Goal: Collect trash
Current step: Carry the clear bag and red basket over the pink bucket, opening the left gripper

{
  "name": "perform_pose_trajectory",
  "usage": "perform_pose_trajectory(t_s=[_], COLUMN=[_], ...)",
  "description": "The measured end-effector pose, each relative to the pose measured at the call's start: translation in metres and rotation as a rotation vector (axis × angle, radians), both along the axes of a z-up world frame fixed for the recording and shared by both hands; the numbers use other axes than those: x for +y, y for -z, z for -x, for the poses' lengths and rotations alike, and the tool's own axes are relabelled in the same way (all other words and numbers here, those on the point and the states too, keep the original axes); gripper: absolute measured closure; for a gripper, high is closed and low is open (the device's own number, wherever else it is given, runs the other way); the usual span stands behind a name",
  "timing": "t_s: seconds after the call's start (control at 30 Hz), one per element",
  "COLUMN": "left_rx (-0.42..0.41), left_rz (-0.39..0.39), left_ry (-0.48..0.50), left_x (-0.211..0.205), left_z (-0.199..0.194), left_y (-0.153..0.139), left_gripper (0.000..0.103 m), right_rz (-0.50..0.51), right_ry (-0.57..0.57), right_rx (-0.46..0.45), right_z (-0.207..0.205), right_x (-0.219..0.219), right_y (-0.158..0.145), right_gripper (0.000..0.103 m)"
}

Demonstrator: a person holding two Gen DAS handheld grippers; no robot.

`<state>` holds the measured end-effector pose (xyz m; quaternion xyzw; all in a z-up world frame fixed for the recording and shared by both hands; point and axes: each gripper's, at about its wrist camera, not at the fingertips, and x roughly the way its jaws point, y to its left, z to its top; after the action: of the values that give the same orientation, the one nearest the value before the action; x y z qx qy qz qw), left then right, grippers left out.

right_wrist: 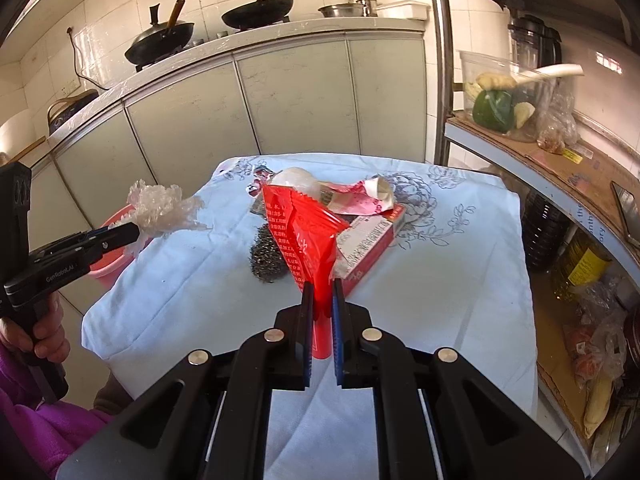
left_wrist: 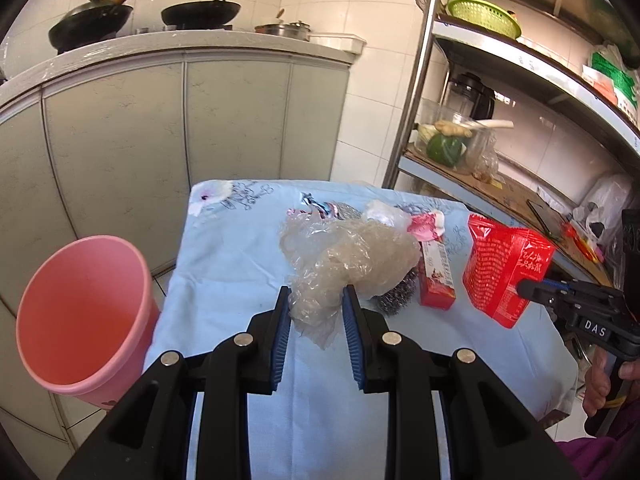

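Note:
My left gripper is shut on a crumpled clear plastic bag and holds it above the table; it also shows at the left of the right wrist view with the bag. My right gripper is shut on a red snack packet and holds it upright above the table; the packet shows in the left wrist view. A pink bin stands left of the table, its rim partly hidden behind the bag in the right wrist view.
On the blue floral cloth lie a steel wool scrubber, a red box, a pink wrapper and a white wad. Cabinets with woks stand behind. A metal shelf rack stands right.

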<state>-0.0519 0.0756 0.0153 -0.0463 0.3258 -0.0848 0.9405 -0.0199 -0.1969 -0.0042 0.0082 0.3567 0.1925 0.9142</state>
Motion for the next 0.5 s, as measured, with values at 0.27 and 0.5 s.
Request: perform_pose_trajectory(t_s=[0.27,0.5], left_rx=[-0.04,-0.064], left_rz=[0.012,0.021], left_ry=[-0.065,-0.182], left_x=[0.019,0.05], left_z=[0.008,0.018], left_y=[-0.013,-0.019], left_gripper=[0.078,0.078], right_rz=[0.024,0.01], right_ry=[-0.108,-0.252], right_rx=[-0.023,-0.038], right_z=[-0.005,-0.019], right_x=[0.036,0.091], right_y=[-0.011,-0.024], right_gripper=[0.095,0.094])
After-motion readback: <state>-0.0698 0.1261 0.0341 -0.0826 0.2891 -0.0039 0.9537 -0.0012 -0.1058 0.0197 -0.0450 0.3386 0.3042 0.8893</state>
